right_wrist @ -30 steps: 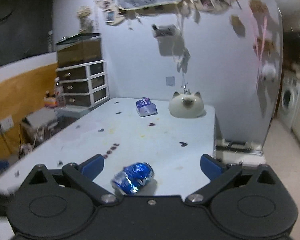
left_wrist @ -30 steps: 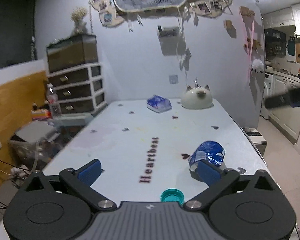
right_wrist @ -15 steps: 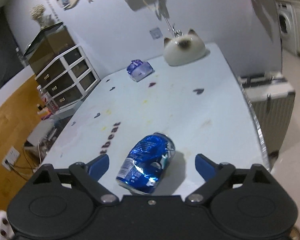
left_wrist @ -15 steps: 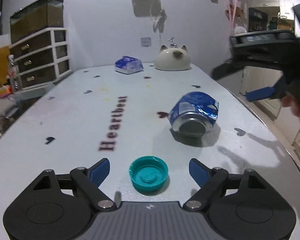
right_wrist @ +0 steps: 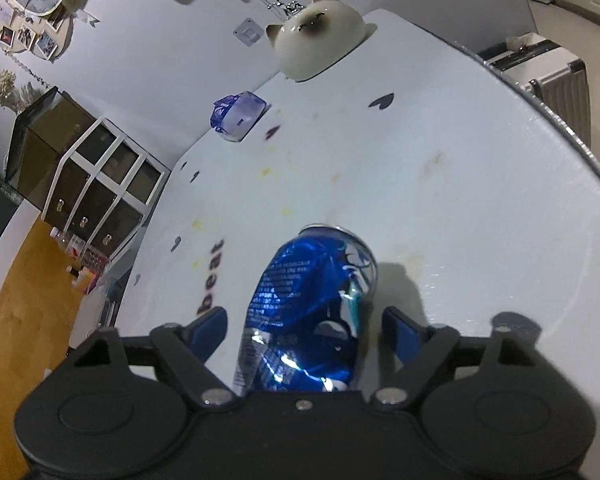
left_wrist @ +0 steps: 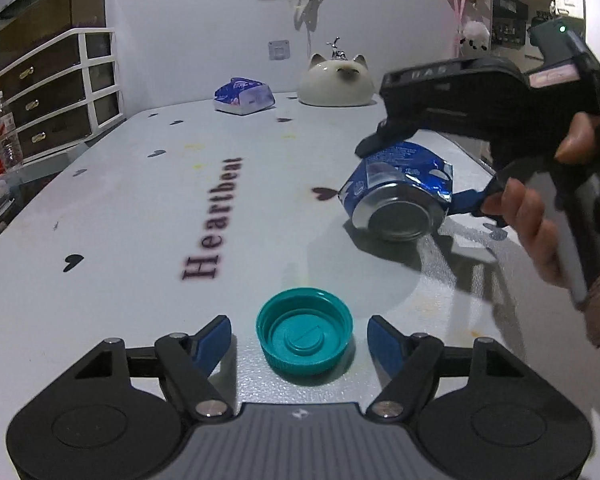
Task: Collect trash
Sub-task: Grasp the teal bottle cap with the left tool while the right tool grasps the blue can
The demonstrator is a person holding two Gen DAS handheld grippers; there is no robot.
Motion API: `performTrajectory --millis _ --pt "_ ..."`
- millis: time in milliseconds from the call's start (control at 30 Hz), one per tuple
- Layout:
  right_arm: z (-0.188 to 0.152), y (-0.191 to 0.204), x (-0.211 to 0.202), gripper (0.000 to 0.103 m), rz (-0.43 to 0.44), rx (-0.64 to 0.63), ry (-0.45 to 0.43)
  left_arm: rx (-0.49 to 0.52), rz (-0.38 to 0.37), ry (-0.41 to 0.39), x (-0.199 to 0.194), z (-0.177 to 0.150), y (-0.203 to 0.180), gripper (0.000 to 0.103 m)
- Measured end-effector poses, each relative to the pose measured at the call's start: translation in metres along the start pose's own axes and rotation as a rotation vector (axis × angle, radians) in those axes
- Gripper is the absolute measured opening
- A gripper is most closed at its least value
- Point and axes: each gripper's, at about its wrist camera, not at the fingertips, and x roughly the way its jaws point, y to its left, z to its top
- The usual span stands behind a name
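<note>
1. Two pieces of trash show in our left wrist view: a teal bottle cap and a crushed blue can, both on the white table printed with "Heartbeat".
2. Our left gripper sits low over the table with its jaws spread wide. The cap lies open side up between the blue pads, with a gap on each side, so nothing is gripped.
3. Farther ahead and to the right, the can lies on its side, its round base facing us. Our right gripper reaches in around it, held by a hand at the frame's right.
4. At the far end we see a cat-shaped ornament and a blue tissue pack; a drawer unit stands left of the table.
5. From the right wrist view, our right gripper is open, one pad either side of the can. The can lies lengthwise between the fingers, near them, but we cannot tell whether either pad touches it.
6. Beyond it sit the tissue pack and cat ornament; a suitcase stands off the table's right edge.
</note>
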Motion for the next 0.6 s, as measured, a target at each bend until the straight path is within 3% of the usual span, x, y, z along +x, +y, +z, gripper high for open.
performTrajectory --millis 67,100,233,600 --pt "-0.001 0.004 0.003 0.058 -0.005 -0.031 0.007 -0.016 0.002 -0.008 0.001 0.001 0.001 0.065" --pt "-0.002 0.005 0.003 0.056 0.004 -0.034 0.012 -0.023 -0.004 -0.014 0.001 0.001 0.001 0.062" --pt "-0.007 0.006 -0.006 0.054 0.020 -0.098 0.023 -0.021 -0.017 -0.019 0.001 0.003 -0.004 0.050" --pt "-0.036 -0.003 -0.076 0.050 0.021 -0.337 0.000 -0.081 -0.006 -0.038 -0.018 -0.002 -0.011 0.050"
